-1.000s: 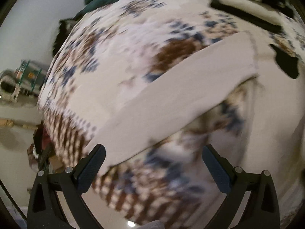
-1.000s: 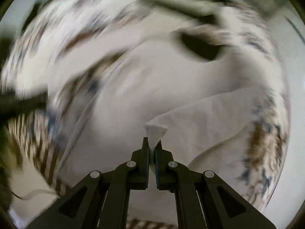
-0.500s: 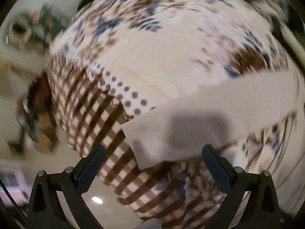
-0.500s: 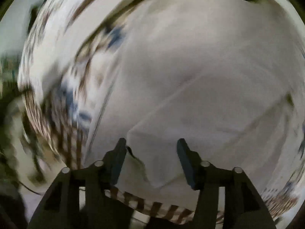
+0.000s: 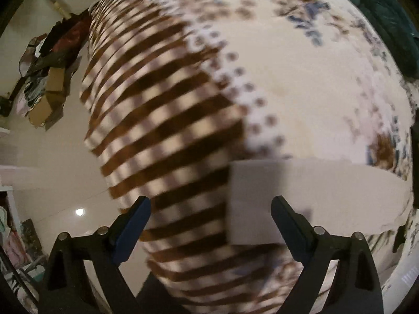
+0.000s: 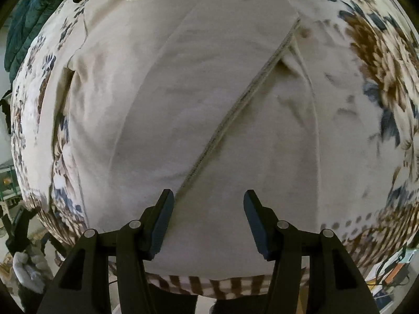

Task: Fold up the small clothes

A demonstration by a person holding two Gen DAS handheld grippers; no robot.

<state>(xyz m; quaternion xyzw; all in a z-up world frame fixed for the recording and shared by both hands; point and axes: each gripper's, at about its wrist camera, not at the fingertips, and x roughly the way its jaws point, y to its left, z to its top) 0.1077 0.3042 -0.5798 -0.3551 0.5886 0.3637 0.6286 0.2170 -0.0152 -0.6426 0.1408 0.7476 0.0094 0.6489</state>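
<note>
A cream garment lies spread flat on a patterned blanket of brown stripes, dots and blue-brown flowers, with one ribbed hem running diagonally across it and a folded strip of it reaching into the left view. The left gripper and the right gripper both hang above the cloth with fingers spread and nothing between them. Beyond the blanket's edge are a glossy pale floor, cardboard boxes with piled clutter, and a dark green quilt.
</note>
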